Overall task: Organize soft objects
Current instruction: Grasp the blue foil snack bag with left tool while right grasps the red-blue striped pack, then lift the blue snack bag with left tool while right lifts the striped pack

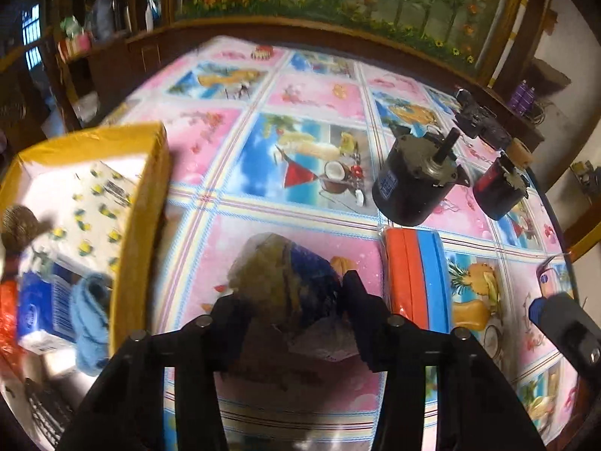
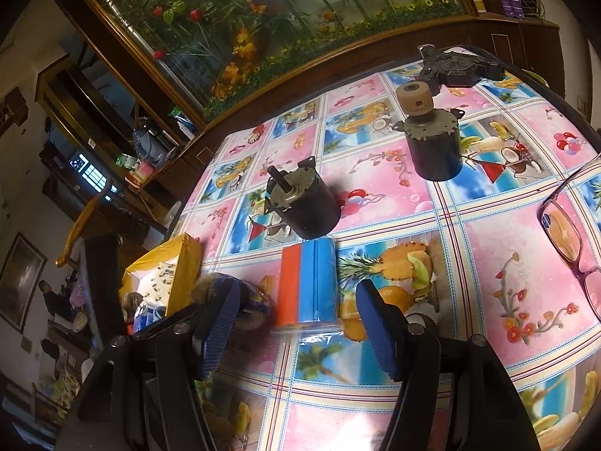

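My left gripper (image 1: pixel 291 302) is shut on a soft brown and dark blue bundle in clear wrap (image 1: pixel 285 274), held just above the tablecloth; the bundle also shows in the right wrist view (image 2: pixel 248 300). A yellow box (image 1: pixel 141 203) stands to its left, holding a lemon-print pack (image 1: pixel 94 206), a blue-white pack (image 1: pixel 41 312) and a light blue cloth (image 1: pixel 88 323). A wrapped orange and blue sponge pack (image 1: pixel 417 278) lies to the right, also seen in the right wrist view (image 2: pixel 308 282). My right gripper (image 2: pixel 296 323) is open and empty, just short of the sponge pack.
Two black motors (image 2: pixel 304 203) (image 2: pixel 432 139) and a dark plastic part (image 2: pixel 454 67) stand on the patterned tablecloth (image 2: pixel 488 263). Pink glasses (image 2: pixel 563 233) lie at the right. A wooden cabinet with a flower picture (image 2: pixel 263 37) runs behind the table.
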`<state>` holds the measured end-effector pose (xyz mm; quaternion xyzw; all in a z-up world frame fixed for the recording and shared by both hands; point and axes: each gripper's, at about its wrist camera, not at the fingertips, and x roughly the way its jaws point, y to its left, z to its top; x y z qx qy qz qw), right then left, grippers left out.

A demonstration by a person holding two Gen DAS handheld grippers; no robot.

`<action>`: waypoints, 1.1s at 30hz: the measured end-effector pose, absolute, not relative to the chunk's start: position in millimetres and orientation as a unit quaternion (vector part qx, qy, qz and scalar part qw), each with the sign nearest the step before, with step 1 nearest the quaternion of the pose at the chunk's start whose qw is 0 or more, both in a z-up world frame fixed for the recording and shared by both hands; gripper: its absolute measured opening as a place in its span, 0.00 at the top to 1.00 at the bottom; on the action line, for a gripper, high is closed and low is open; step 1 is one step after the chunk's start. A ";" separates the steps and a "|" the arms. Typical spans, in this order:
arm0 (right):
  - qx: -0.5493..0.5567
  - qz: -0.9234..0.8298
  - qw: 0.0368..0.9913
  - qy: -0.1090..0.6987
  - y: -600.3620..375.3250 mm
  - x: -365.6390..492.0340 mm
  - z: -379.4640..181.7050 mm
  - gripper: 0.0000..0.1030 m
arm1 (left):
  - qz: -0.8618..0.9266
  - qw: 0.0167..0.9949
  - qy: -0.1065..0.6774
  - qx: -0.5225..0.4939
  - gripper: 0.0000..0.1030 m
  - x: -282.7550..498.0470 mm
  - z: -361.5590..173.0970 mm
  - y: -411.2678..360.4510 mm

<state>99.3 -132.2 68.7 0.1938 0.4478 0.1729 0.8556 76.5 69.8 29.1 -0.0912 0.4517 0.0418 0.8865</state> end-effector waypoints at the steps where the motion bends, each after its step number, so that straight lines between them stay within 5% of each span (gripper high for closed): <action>1: 0.192 0.171 0.855 0.449 -131.4 100.0 67.4 0.33 | 0.036 0.891 0.443 -0.095 0.62 73.5 32.4 70.4; 4: 0.179 0.160 0.857 0.456 -126.9 102.1 62.0 0.33 | 0.035 0.908 0.407 -0.094 0.70 60.7 46.1 74.7; 24: -0.008 0.123 0.855 0.503 -46.3 131.0 14.7 0.33 | 0.064 0.924 0.361 -0.106 0.70 42.9 66.3 94.7; 28: -0.048 0.102 0.860 0.498 -44.9 129.3 14.9 0.52 | 0.061 0.923 0.366 -0.102 0.71 43.1 64.2 92.9; 33: -0.006 0.115 0.868 0.483 -62.1 119.6 31.2 0.53 | 0.056 0.923 0.369 -0.093 0.71 44.6 62.5 88.3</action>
